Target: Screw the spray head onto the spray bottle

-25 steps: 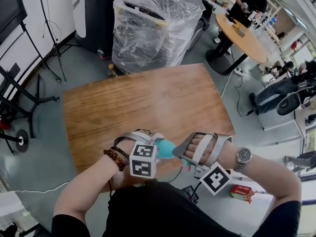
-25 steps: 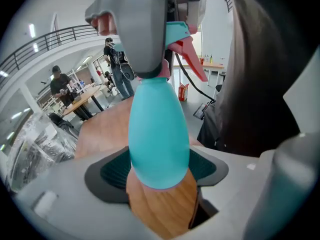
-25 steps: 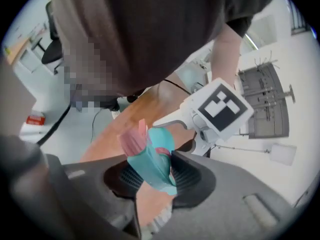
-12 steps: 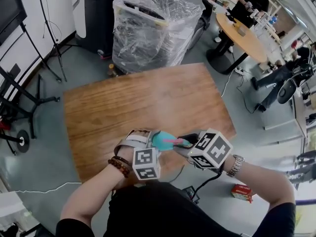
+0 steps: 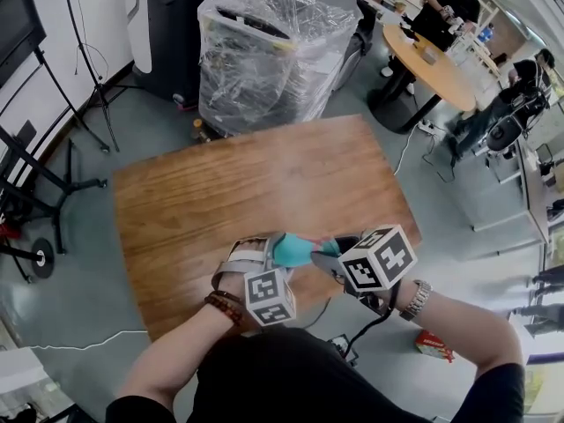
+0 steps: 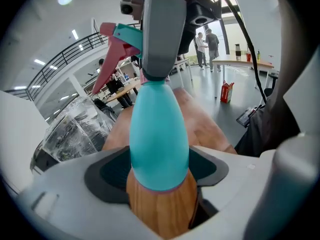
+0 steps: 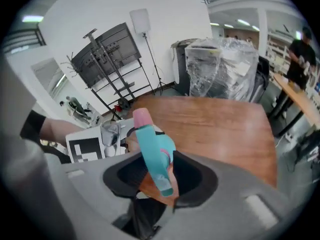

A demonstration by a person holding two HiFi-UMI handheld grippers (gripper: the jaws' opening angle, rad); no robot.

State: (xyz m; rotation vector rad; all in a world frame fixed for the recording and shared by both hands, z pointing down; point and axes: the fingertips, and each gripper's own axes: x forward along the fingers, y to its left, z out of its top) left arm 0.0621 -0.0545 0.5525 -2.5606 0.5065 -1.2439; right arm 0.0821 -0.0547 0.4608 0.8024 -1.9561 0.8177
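Note:
The spray bottle has a teal body and a wooden base. My left gripper is shut on it, the base seated between the jaws. It hangs over the near edge of the wooden table. The spray head is teal with a pink trigger and sits on the bottle's neck. My right gripper is shut on that head, a grey finger lying over the neck. Its jaws have just been opening slightly, with the head still between them.
A plastic-wrapped stack stands beyond the table's far edge. Black stands are at the left, and a round table with people is at the back right. A red carton lies on the floor by my right arm.
My right gripper has rolled over, so its marker cube now faces up, and it has closed in on the bottle's neck. The left gripper and bottle have shifted a little to the right.

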